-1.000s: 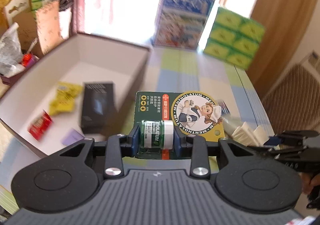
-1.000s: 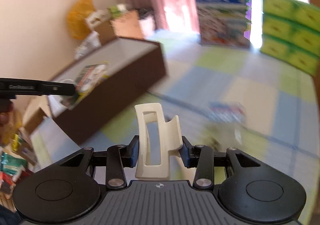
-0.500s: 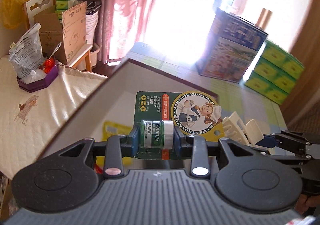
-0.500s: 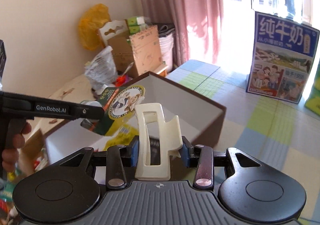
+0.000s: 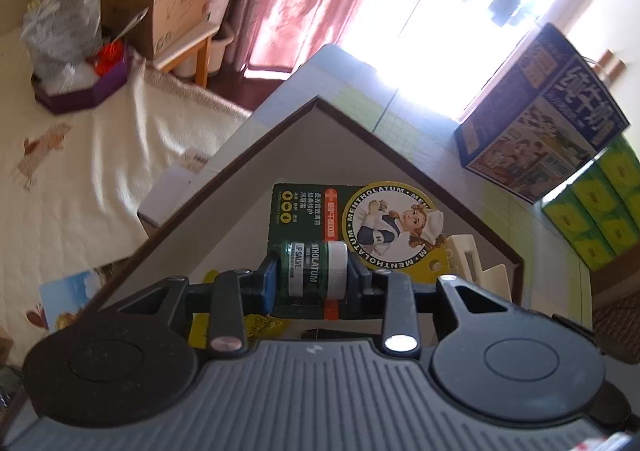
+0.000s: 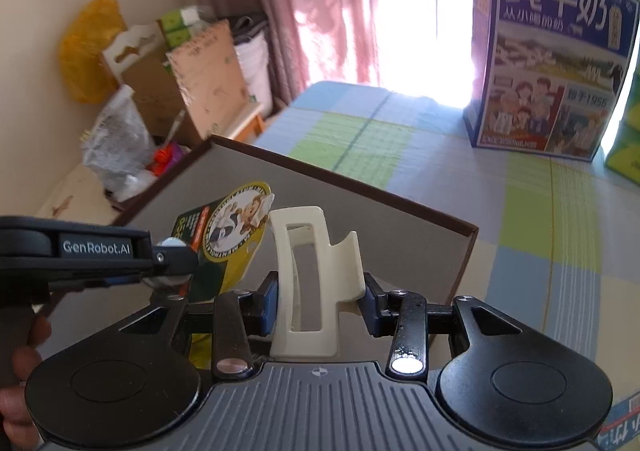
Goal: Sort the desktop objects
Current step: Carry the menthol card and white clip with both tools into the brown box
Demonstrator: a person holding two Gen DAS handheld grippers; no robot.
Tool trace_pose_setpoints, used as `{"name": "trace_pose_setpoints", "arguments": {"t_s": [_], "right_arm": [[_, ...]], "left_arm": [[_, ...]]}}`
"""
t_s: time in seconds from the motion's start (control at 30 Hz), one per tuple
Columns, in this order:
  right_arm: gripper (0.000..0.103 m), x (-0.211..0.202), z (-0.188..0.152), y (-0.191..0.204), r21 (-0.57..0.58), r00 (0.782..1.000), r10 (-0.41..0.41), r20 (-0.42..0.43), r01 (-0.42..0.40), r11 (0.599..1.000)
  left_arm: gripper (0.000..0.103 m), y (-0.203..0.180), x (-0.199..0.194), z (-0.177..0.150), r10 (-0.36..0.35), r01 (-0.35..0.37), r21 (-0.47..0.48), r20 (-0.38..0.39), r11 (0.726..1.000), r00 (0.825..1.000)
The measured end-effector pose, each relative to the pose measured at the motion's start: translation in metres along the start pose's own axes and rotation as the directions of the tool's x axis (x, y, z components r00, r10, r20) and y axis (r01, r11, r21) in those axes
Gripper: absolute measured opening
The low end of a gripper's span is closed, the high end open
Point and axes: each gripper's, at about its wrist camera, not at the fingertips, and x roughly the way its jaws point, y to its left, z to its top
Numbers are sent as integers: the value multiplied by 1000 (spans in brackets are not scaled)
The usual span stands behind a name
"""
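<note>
So the left gripper is clamping a Mentholatum lip salve pack by the little green-labelled tub with a white cap, which is lying sideways between the blue pads; behind it the dark green backing card is sticking up with a round yellow-rimmed badge showing a cartoon nurse. Right next to it, the right gripper is pinching a cream plastic hair claw clip, standing upright with a long rectangular slot cut through its front. Both things are hanging in the air over the open brown-edged box, pale grey inside, and something yellow is peeking out down in the box under the left gripper. Past the box the checked green-and-blue counter is running up to a blue milk carton box by the bright window.
</note>
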Motion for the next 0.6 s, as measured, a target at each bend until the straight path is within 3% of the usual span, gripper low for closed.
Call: {"name": "trace_pose_setpoints", "arguments": {"t_s": [0.13,0.37,0.6], "right_arm": [[38,19,0,-2,-25,999,-35,-36,34,999],[38,32,0,3,-134,993,-108,-39,102,986],[39,36,2,0,-153,994,-101,-45,93,984]], "left_arm": [[29,1,24,2,34,-34,-22,-31,999,999],[30,-6,50,5,96,-95,21,-40,995,995],[30,-16,62,5,114,-110,89,-44,990,993]]}}
